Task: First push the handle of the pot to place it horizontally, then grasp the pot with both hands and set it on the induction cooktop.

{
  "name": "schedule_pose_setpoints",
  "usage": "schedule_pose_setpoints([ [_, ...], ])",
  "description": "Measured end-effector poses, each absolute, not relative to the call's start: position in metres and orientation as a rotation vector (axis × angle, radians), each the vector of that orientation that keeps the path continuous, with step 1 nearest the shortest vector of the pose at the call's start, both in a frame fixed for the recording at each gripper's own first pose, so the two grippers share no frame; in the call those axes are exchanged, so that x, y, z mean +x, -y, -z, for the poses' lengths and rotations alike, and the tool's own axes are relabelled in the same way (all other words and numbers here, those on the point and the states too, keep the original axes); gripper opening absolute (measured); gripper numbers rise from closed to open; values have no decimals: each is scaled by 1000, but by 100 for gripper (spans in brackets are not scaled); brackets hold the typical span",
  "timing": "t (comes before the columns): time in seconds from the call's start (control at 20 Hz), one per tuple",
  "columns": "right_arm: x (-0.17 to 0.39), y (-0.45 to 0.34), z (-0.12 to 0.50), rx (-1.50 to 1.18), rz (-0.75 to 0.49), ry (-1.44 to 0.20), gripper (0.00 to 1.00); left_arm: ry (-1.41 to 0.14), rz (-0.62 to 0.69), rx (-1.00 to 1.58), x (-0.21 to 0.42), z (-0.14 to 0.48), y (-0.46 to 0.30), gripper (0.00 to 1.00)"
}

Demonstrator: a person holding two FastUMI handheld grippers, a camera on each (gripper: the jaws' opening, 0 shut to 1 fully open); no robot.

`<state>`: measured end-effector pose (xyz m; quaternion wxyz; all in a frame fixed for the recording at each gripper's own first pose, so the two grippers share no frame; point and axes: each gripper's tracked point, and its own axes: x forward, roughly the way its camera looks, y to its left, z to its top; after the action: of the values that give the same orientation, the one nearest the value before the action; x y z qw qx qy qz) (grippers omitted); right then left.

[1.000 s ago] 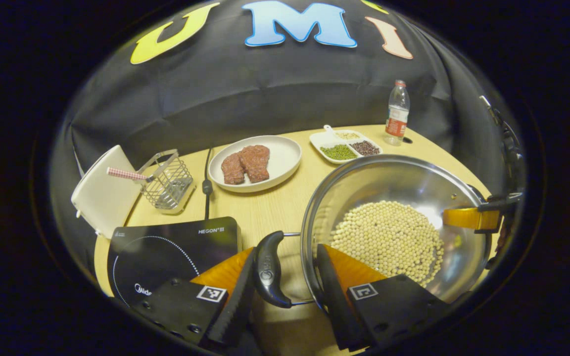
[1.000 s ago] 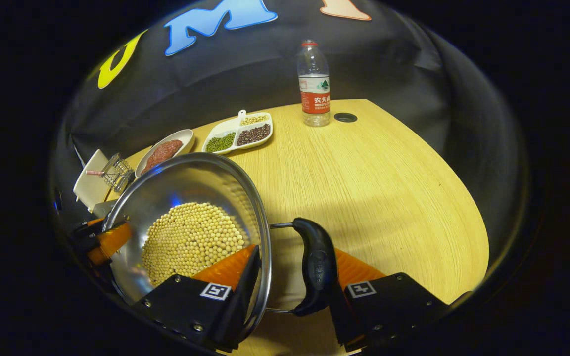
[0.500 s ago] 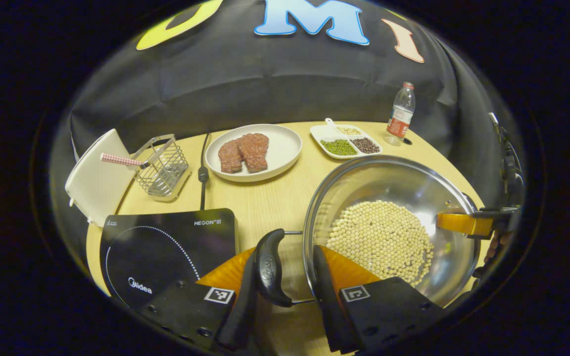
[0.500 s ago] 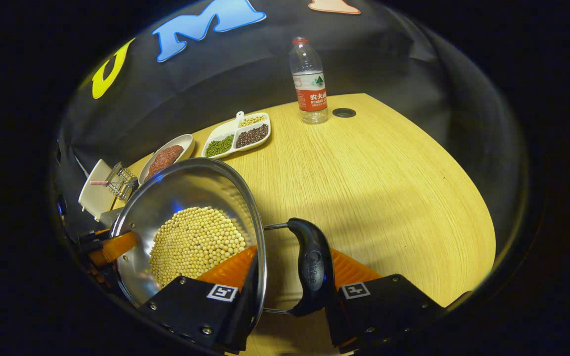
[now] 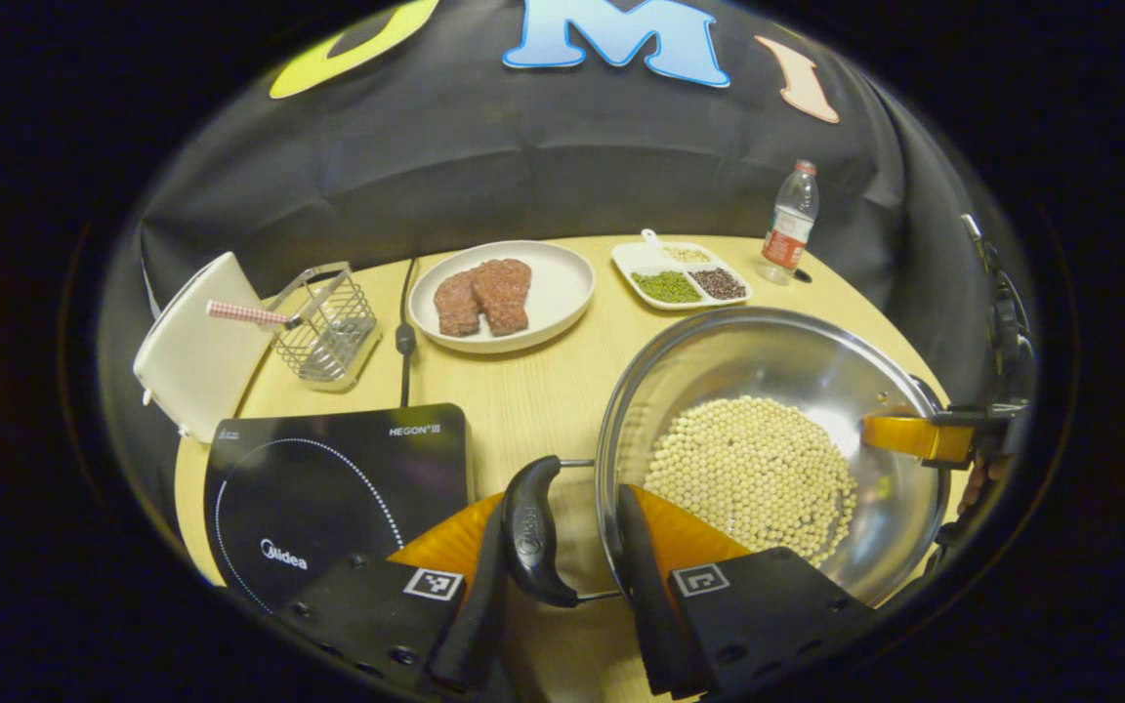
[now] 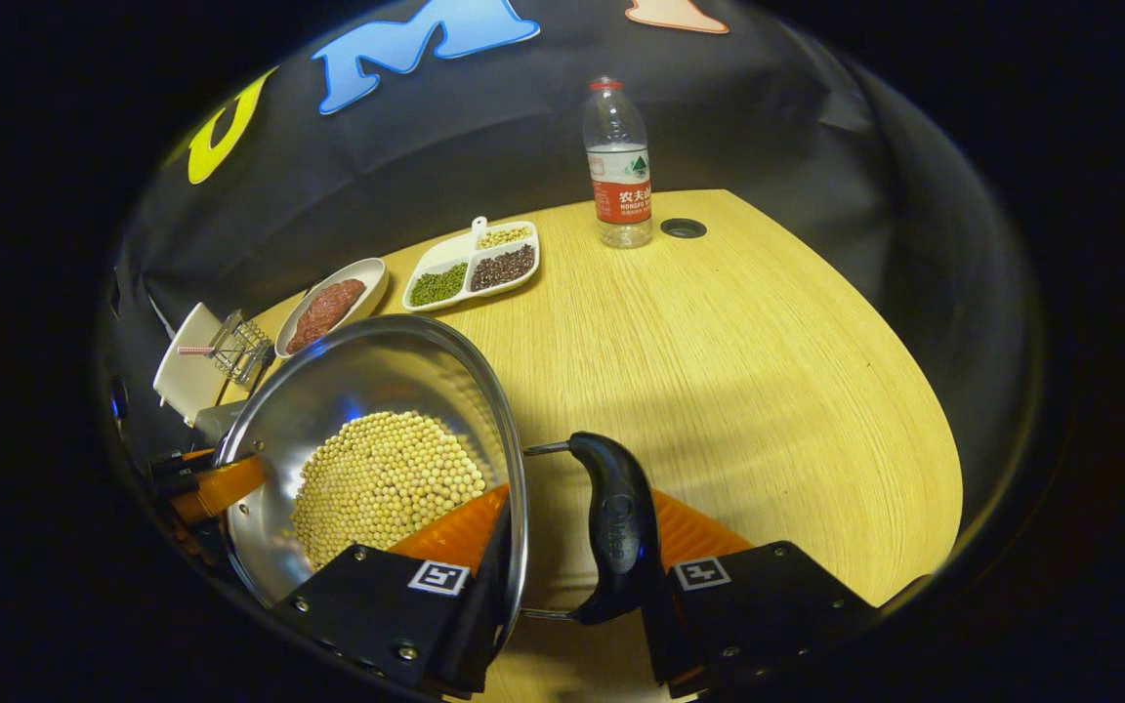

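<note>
Stainless steel, polished and slick, so I treat the pot (image 5: pixel 777 430) as something that slides out of a careless grip; it fills the lower right of the left gripper view and the lower left of the right gripper view (image 6: pixel 367 439). A thick layer of pale beans (image 5: pixel 753 469) covers its bottom, so I judge it fairly heavy, and the load would roll if the rim tips.

The sensible holds are the two black loop handles, each on thin wire struts. My left gripper (image 5: pixel 562 557) straddles the left handle (image 5: pixel 528 532), one finger outside the loop and the other at the rim and inner wall; the pads look close but I cannot tell whether they truly press. The right gripper (image 6: pixel 567 561) sits the same way on the right handle (image 6: pixel 616 527), and again I cannot say it is clamped.

Whether the pot is resting on the wooden table (image 6: pixel 738 371) or lifted off it I cannot tell. The black induction cooktop (image 5: pixel 328 488) lies at lower left in the left gripper view, just beside the pot. I expect to keep both sides level and move slowly across.
</note>
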<state>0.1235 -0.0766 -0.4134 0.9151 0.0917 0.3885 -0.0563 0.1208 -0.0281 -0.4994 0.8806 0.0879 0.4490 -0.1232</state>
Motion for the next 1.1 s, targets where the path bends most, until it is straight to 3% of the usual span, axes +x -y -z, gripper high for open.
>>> schedule_pose_setpoints([
  [0.5, 101, 34, 358, 193, 97, -779, 61, -895, 239, 163, 102, 424, -9, 63],
  [0.55, 99, 26, 353, 184, 92, -778, 61, -896, 235, 158, 100, 419, -17, 60],
  [0.85, 95, -22, 330, 151, 70, -775, 61, -890, 209, 131, 93, 393, -66, 67],
  [1.1, 99, -72, 328, 147, 44, -776, 61, -886, 181, 127, 94, 382, -119, 63],
])
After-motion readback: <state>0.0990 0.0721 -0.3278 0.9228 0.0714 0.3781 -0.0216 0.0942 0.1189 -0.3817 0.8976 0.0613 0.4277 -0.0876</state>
